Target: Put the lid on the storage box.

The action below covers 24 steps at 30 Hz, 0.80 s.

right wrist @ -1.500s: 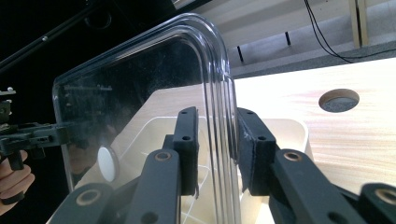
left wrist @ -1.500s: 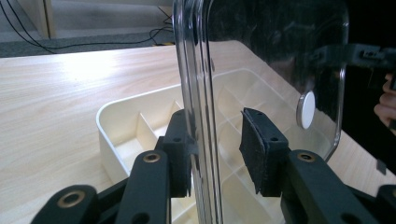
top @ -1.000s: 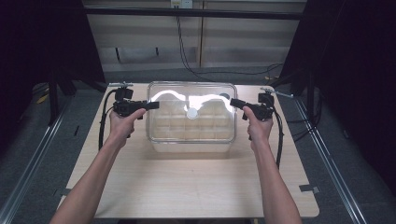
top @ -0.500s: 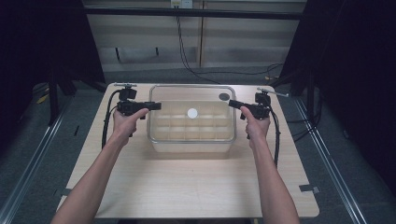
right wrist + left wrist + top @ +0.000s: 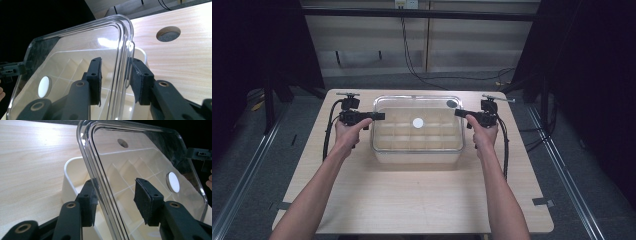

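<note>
Above the divided box (image 5: 417,150), both grippers straddle the clear lid's (image 5: 432,107) edges, jaws apart; unclamped, it may slip.

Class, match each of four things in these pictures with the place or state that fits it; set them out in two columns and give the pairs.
Column one:
1. clear lid
2. divided box
3. white disc
4. round hole

Column two:
A. cut through the wooden tabletop
B. sits at the middle of the lid
C. held at its two short edges, one gripper on each
D. cream-coloured, under the lid on the table

Pairs: 1-C, 2-D, 3-B, 4-A
</note>
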Available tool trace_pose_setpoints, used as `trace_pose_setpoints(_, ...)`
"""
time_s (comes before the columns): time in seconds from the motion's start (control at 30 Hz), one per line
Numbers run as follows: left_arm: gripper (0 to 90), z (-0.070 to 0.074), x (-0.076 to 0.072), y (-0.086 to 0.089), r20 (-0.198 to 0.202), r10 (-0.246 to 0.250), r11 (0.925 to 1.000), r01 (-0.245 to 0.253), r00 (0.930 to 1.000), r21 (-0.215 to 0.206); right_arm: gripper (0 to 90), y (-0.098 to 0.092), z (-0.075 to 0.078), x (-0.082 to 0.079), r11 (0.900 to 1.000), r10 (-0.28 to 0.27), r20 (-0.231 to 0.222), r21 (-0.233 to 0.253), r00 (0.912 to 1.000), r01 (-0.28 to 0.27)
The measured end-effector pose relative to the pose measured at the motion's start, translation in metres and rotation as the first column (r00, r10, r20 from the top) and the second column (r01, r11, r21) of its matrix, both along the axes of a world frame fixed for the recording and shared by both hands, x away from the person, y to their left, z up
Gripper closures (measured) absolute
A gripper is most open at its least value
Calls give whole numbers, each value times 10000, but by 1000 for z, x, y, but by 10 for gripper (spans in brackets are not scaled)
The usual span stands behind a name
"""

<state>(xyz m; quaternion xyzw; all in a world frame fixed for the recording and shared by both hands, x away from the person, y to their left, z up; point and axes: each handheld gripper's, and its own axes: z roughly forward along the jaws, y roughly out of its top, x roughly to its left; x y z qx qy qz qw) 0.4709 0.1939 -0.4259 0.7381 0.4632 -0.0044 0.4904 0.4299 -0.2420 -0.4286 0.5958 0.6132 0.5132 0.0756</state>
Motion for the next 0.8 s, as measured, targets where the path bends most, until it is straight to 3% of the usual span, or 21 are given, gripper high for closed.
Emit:
trace_pose_setpoints(0.23, 523, -7, 2, 0, -260, 105, 9998, -100, 9996, 167, 622, 3, -7, 3, 9999, -148, -166, -48, 9998, 147)
trace_pose_setpoints(0.27, 515, -8, 3, -1, -263, 63, 9993, -54, 9996, 364, 616, 3, -8, 3, 9999, -133, -174, -74, 9998, 131)
trace_pose_setpoints(0.3, 502, -8, 4, -3, -145, 32, 9950, -17, 9999, 1002, 597, 5, -11, 4, 9994, -160, -266, -313, 9995, 152)
trace_pose_setpoints(0.47, 505, -13, 4, -1, -369, 87, 9951, -50, 9993, 988, 585, 7, -17, 5, 9988, -274, -417, -423, 9988, 257)
trace_pose_setpoints(0.57, 509, -17, 4, 0, -398, 150, 9946, -108, 9991, 1030, 566, 9, -19, 6, 9966, -302, -532, -784, 9981, 260)
trace_pose_setpoints(0.73, 511, -19, 4, 0, -551, 93, 9945, -35, 9984, 1043, 550, 10, -25, 6, 9948, -332, -757, -983, 9966, 256)
trace_pose_setpoints(0.8, 511, -21, 5, 0, -514, 98, 9947, -45, 9986, 1028, 556, 8, -27, 6, 9961, -252, -733, -861, 9970, 188)
